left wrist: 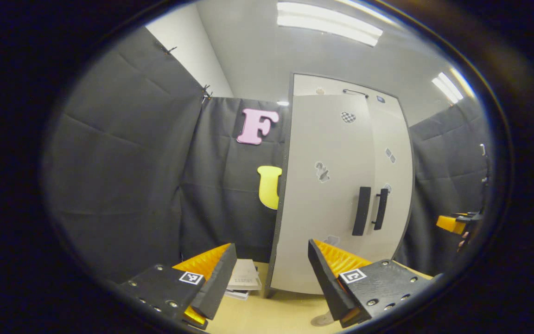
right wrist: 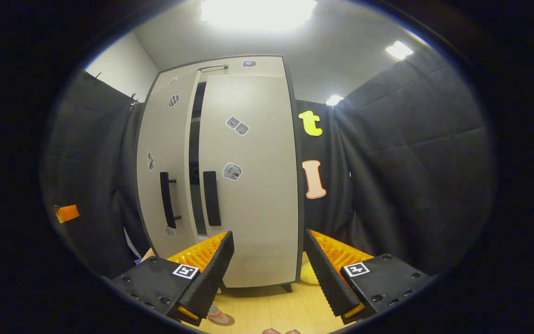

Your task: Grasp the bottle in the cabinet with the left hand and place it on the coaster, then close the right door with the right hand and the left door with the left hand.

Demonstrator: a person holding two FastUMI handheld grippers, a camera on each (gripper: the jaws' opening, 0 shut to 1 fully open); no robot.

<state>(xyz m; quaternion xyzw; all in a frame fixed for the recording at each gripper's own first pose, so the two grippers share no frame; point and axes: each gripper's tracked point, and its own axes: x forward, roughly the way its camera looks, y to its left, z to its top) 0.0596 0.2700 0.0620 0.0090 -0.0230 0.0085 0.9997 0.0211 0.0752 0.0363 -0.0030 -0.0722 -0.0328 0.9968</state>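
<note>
Pale wood desk (right wrist: 271, 311) under black cloth walls — the cabinet (right wrist: 248, 185) stands at twelve o'clock of the right claw (right wrist: 269, 260), doors ajar. Both claws gape empty; left claw (left wrist: 271, 273) faces the left door (left wrist: 322, 195) — coaster (left wrist: 322, 319) at six o'clock.

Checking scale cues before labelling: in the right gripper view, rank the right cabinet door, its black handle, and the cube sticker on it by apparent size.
1. Pale grey right cabinet door, by far the largest.
2. Its black vertical bar handle.
3. Small grey cube sticker, smallest.
All three lie on one surface, so nearness hardly skews the order.
</note>
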